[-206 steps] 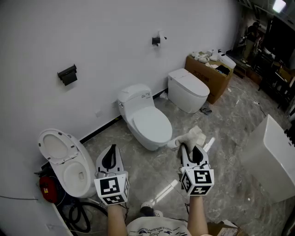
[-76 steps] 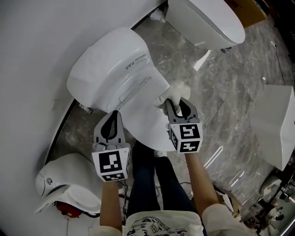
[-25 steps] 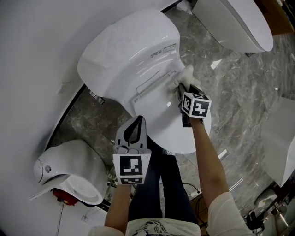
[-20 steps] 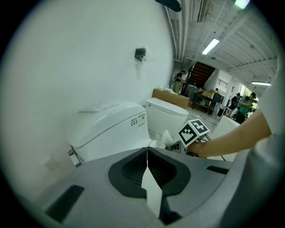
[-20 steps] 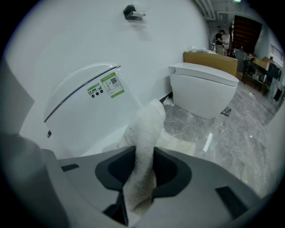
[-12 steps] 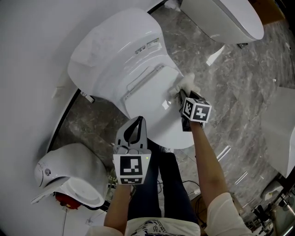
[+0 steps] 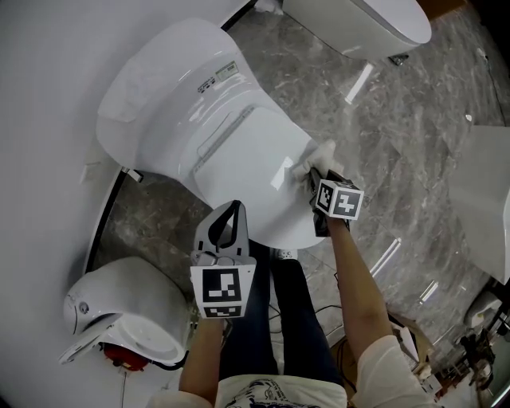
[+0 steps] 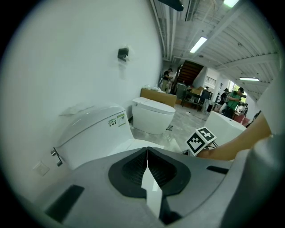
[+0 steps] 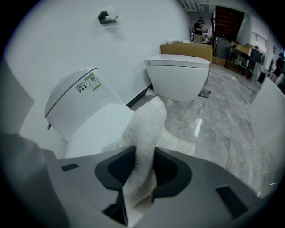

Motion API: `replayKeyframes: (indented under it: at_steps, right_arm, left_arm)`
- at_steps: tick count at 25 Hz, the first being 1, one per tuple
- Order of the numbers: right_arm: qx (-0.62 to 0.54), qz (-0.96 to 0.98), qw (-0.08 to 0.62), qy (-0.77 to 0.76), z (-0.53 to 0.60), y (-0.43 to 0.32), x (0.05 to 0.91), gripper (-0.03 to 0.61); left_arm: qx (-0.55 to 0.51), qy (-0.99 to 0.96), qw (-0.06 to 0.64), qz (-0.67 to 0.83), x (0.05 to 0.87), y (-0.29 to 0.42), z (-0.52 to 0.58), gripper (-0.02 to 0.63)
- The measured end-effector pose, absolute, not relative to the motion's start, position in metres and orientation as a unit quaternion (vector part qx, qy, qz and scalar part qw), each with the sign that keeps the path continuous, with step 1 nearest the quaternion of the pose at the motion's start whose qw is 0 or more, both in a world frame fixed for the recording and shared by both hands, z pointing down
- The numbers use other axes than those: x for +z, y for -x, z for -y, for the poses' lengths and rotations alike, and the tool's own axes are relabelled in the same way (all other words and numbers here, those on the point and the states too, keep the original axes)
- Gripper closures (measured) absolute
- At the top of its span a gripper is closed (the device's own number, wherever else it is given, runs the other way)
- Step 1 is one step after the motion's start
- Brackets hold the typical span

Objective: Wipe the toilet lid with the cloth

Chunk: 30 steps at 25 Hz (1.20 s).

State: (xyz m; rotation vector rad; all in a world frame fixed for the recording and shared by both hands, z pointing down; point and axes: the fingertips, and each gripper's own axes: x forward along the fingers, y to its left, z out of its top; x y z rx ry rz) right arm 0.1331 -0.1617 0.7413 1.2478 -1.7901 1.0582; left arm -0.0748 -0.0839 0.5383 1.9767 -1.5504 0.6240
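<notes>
Toilet lid point(image 7: 239, 171): closed; wiping apparently under way, wiped share not discernible. Cloth point(image 7: 321, 153): white, clamped in the right gripper point(image 7: 317, 174), lying at the lid's 3 o'clock edge. Left gripper point(image 7: 230, 213): jaws together, nothing between them, held near the lid's 6 o'clock. Cardboard box point(image 9: 186, 47), 1 o'clock in the right gripper view: contents indiscernible.

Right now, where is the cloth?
In the head view, the cloth lies at the right edge of the toilet lid, clamped in the right tool.

Three toilets point(image 7: 199, 119) point(image 7: 358, 24) point(image 7: 119, 311) — one cloth point(image 7: 323, 151) — two claws point(image 7: 232, 205) point(image 7: 313, 171).
</notes>
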Motion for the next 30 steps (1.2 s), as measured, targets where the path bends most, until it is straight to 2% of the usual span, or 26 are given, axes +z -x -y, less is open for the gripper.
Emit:
replayKeyframes:
  at_steps: [30]
  right_arm:
    - [0.439, 0.636, 0.374, -0.514, 0.029, -0.225, 0.753, 0.469]
  left_arm:
    - [0.234, -0.75, 0.264, 0.56, 0.534, 0.015, 0.064, 0.604]
